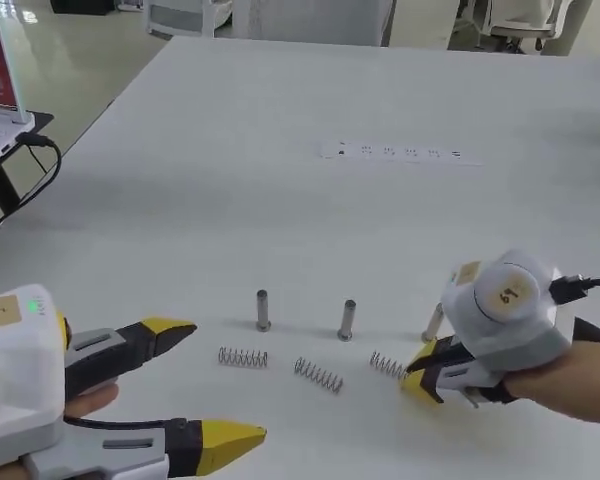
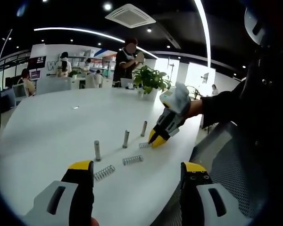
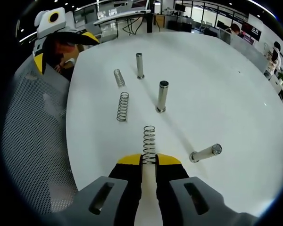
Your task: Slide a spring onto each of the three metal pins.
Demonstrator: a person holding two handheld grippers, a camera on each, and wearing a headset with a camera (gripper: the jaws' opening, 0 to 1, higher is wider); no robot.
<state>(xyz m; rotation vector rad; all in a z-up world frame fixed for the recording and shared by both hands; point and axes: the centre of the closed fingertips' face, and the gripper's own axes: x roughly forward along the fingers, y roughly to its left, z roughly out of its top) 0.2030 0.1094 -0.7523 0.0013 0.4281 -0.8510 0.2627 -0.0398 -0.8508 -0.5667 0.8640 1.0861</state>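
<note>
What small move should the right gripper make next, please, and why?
Probably lift the spring and carry it over the nearest pin: the right gripper looks shut on the spring's near end, and that pin is bare.

There are three metal pins on one table [image 1: 280,200]: left pin [image 1: 263,310], middle pin [image 1: 348,320], right pin [image 1: 435,323]. There are three springs: left spring [image 1: 243,357], middle spring [image 1: 318,375], right spring [image 1: 387,366]. There are two grippers, left gripper [image 2: 137,166] and right gripper [image 3: 148,160], and one socket strip [image 1: 400,152].
</note>
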